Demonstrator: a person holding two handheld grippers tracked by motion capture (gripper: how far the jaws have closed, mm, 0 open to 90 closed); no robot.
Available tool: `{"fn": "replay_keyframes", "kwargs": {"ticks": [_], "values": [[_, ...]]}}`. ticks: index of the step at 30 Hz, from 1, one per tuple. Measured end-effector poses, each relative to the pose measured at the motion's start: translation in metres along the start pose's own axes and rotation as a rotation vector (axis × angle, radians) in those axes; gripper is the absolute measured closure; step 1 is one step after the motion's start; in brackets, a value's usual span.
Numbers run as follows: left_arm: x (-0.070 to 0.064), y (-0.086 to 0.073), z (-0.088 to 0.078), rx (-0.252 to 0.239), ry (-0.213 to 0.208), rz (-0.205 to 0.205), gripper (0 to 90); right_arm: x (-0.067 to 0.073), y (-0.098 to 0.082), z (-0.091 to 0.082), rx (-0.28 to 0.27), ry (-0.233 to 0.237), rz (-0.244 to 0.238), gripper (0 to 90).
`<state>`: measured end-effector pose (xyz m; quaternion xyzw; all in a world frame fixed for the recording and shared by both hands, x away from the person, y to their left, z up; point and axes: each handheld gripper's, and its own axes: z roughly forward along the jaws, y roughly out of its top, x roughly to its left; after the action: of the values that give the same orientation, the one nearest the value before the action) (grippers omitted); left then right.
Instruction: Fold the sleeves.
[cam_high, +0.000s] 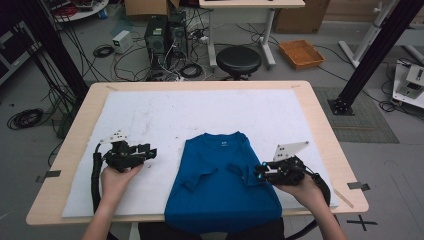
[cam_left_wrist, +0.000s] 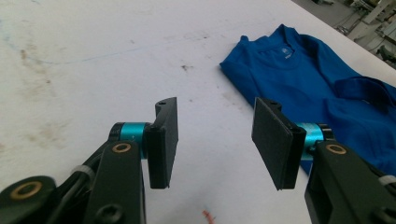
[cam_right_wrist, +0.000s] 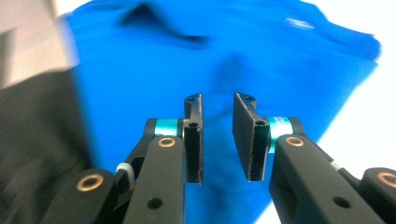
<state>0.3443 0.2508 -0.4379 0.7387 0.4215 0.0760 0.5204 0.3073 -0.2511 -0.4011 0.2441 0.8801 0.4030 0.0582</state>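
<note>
A blue T-shirt (cam_high: 222, 180) lies on the white mat (cam_high: 150, 115) at the table's near middle. Its collar points away from me, both sleeves are folded inward, and its hem hangs over the front edge. My left gripper (cam_high: 151, 151) rests on the mat to the left of the shirt, apart from it. In the left gripper view this gripper (cam_left_wrist: 215, 108) is open wide with nothing between its jaws, and the shirt (cam_left_wrist: 327, 79) lies to the right. My right gripper (cam_high: 258, 174) hovers at the shirt's right side. In the blurred right gripper view this gripper (cam_right_wrist: 218, 101) stands open with a narrow gap above the blue cloth (cam_right_wrist: 224, 51).
The wooden table (cam_high: 320, 130) borders the mat on all sides. Beyond the far edge stand a black stool (cam_high: 238, 60), computer towers (cam_high: 165, 35) with cables, and an orange tray (cam_high: 301, 53) on the floor. A black frame post (cam_high: 367, 55) rises at the right.
</note>
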Motion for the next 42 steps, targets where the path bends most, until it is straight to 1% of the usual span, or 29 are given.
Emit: {"fn": "replay_keyframes", "kwargs": {"ticks": [2,6,7,8,9,10,11,13,14,16,17,18,19,20,21,22,24,27,30,31,32,33,34,35,37,39,40,41,42], "values": [[-0.008,0.002,0.007,0.009,-0.009,0.009,50.9,-0.005,-0.004,0.013,0.019,-0.024,0.066,68.3],[-0.023,0.005,0.019,0.038,-0.024,0.037,50.8,0.001,-0.009,0.027,0.065,-0.035,0.056,70.0],[-0.027,0.005,0.023,0.044,-0.035,0.041,50.8,0.002,-0.010,0.030,0.077,-0.010,0.038,77.7],[-0.030,0.006,0.025,0.048,-0.042,0.046,50.8,0.011,-0.010,0.031,0.136,0.058,-0.076,86.5],[-0.031,0.006,0.026,0.050,-0.044,0.052,50.8,0.011,-0.010,0.031,0.136,0.058,-0.076,86.5],[-0.033,0.006,0.028,0.047,-0.050,0.053,50.4,0.015,-0.010,0.027,0.143,0.113,-0.123,86.4],[-0.035,0.006,0.029,0.048,-0.054,0.057,50.4,0.015,-0.010,0.027,0.143,0.113,-0.123,86.4],[-0.036,0.007,0.030,0.046,-0.061,0.057,50.4,0.014,-0.009,0.021,0.122,0.160,-0.135,83.8],[-0.036,0.007,0.031,0.043,-0.061,0.056,50.4,0.010,-0.008,0.016,0.084,0.167,-0.109,78.8],[-0.036,0.009,0.031,0.045,-0.056,0.055,50.3,0.005,-0.007,0.013,0.061,0.154,-0.090,74.6],[-0.036,0.010,0.032,0.042,-0.049,0.052,50.3,-0.006,-0.004,0.009,0.014,0.062,-0.007,62.7],[-0.035,0.012,0.033,0.041,-0.037,0.051,50.3,-0.013,-0.002,0.009,-0.004,0.008,0.054,62.5],[-0.035,0.015,0.035,0.035,-0.030,0.042,50.3,-0.013,-0.002,0.009,-0.004,0.008,0.054,62.5],[-0.034,0.020,0.040,0.031,-0.023,0.027,50.1,-0.028,0.003,0.012,-0.039,-0.099,0.159,58.0],[-0.034,0.020,0.040,0.031,-0.023,0.027,49.9,-0.028,0.003,0.012,-0.039,-0.099,0.159,58.0],[-0.034,0.022,0.044,0.037,-0.019,0.024,49.9,-0.042,0.008,0.021,-0.049,-0.165,0.248,58.1],[-0.036,0.027,0.055,0.048,-0.012,0.013,49.9,-0.047,0.011,0.026,-0.048,-0.187,0.266,57.1],[-0.040,0.030,0.074,0.114,0.018,0.011,50.1,-0.057,0.017,0.045,-0.019,-0.221,0.306,57.5],[-0.045,0.029,0.092,0.174,0.053,0.034,51.0,-0.060,0.018,0.061,0.036,-0.222,0.285,71.7],[-0.047,0.029,0.097,0.200,0.063,0.047,58.0,-0.060,0.018,0.066,0.065,-0.231,0.243,85.4],[-0.048,0.028,0.101,0.221,0.069,0.063,58.0,-0.060,0.018,0.066,0.065,-0.231,0.243,85.4],[-0.049,0.028,0.103,0.235,0.068,0.093,78.0,-0.060,0.018,0.066,0.055,-0.249,0.228,88.3],[-0.051,0.028,0.105,0.241,0.087,0.124,84.5,-0.062,0.018,0.065,0.055,-0.255,0.221,88.7],[-0.051,0.028,0.106,0.242,0.099,0.144,84.5,-0.062,0.018,0.065,0.055,-0.255,0.221,88.7],[-0.048,0.030,0.105,0.229,0.104,0.126,86.4,-0.066,0.016,0.064,0.049,-0.274,0.238,88.7],[-0.045,0.030,0.102,0.218,0.121,0.126,86.6,-0.070,0.014,0.062,0.039,-0.269,0.254,88.3],[-0.043,0.030,0.100,0.206,0.115,0.115,85.9,-0.071,0.013,0.059,0.022,-0.262,0.271,76.0],[-0.041,0.030,0.098,0.187,0.111,0.110,79.3,-0.072,0.012,0.057,0.005,-0.259,0.281,68.8],[-0.039,0.031,0.095,0.166,0.113,0.098,79.3,-0.072,0.012,0.057,0.005,-0.259,0.281,68.8]]}}
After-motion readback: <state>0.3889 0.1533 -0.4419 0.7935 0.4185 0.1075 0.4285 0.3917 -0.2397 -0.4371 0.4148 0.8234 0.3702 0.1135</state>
